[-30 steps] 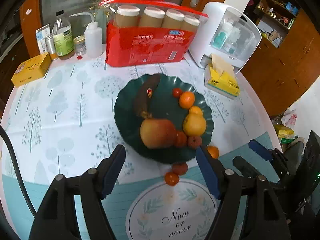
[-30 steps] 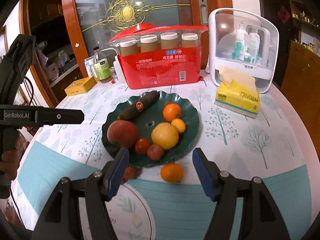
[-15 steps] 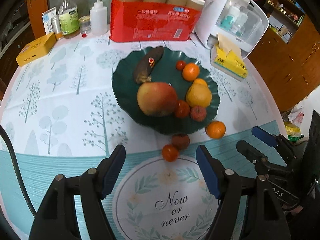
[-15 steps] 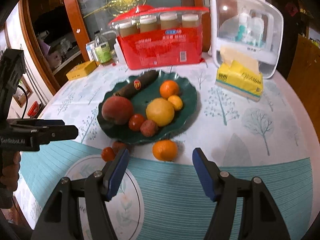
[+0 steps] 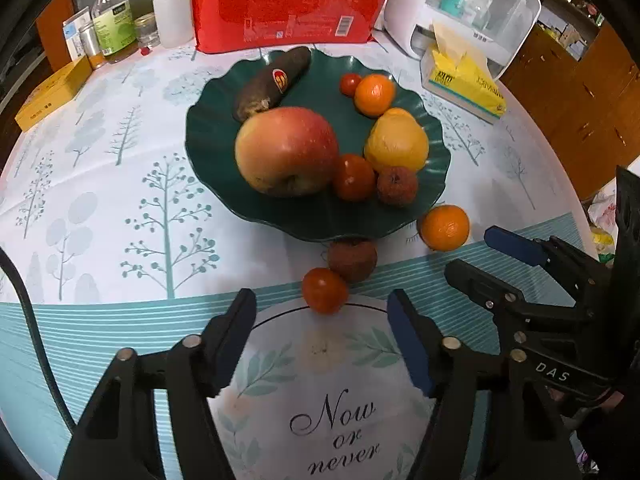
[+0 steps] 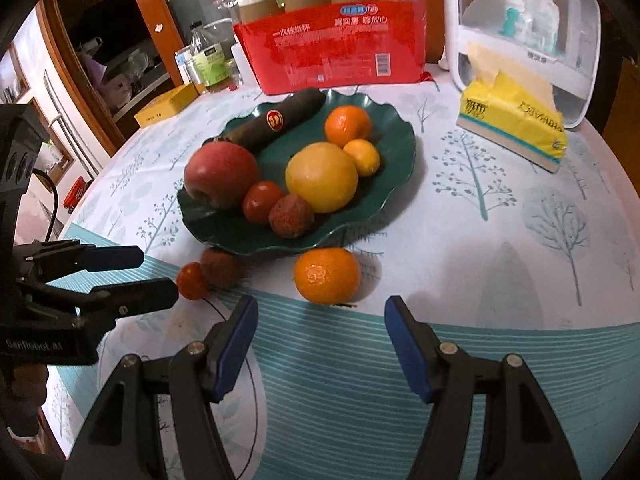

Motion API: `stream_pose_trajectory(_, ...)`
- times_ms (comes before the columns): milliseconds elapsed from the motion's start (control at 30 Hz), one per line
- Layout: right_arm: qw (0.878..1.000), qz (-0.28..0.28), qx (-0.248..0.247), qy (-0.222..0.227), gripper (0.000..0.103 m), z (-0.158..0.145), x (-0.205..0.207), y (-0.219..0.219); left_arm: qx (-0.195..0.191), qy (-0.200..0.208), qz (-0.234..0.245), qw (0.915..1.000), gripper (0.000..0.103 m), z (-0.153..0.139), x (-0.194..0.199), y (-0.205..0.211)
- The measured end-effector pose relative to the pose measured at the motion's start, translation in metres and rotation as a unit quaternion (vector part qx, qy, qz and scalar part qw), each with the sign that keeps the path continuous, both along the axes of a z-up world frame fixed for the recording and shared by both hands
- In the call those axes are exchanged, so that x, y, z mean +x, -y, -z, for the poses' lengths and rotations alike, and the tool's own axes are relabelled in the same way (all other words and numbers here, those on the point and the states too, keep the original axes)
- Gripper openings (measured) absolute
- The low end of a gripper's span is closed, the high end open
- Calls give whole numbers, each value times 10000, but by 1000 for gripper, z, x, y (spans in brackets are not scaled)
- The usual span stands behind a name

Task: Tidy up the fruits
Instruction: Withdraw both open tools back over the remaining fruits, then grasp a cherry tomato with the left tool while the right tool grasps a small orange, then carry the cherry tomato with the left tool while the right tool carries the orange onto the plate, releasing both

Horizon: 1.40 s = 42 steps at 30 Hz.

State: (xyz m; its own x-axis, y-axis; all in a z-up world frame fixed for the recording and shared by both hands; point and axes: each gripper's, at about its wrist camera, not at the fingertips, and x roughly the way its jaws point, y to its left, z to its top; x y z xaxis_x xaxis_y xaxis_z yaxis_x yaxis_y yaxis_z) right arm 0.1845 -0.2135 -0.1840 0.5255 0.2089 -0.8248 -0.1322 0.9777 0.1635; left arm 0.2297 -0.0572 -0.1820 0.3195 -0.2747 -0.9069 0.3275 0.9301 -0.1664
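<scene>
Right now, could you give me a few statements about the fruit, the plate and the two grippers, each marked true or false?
1. The left gripper is shut on the small tomato. False: it is open, and the tomato lies on the tablecloth just ahead of its fingers.
2. An orange lies on the tablecloth outside the green plate, ahead of the open right gripper. True.
3. The apple sits on the tablecloth beside the plate. False: it is on the plate.
4. A dark banana with a sticker lies on the plate. True.
5. The yellow tissue pack rests on the plate. False: it is on the table, apart from the plate.
</scene>
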Motion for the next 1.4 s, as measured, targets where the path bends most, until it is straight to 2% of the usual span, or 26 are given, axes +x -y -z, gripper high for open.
stream_pose_trajectory(133, 10000, -14, 16, -3, 62, 8, 4, -1, 34, -48, 4, 10000, 55, 10, 3, 4)
stream_pose_trajectory(267, 10000, -14, 31, -34, 58, 15, 5, -2, 21, -70, 37, 10000, 54, 17, 6, 4)
stream_pose_trajectory(500, 9999, -158, 17, 24, 51, 20, 12, -6, 11, -121, 117, 9999, 46, 23, 12, 8)
stream_pose_trajectory(633, 9997, -219, -120, 77, 47, 21, 13, -9, -50, -158, 213, 9996, 35, 25, 13, 11)
stream_pose_trajectory(700, 9997, -182, -134, 98, 42, 21, 14, -8, -58, -131, 269, 9995, 32, 26, 13, 14)
stream_pose_trajectory(933, 9997, -171, -123, 105, 39, 21, 14, -5, -47, -78, 305, 9995, 27, 26, 13, 17)
stream_pose_trajectory(1200, 9997, -211, -73, 114, 37, 18, 10, -10, -61, -66, 182, 9998, 26, 25, 7, 7)
stream_pose_trajectory(1400, 9994, -255, -73, 212, 37, 8, 6, -18, -113, 17, 67, 9999, 26, 12, -1, -11)
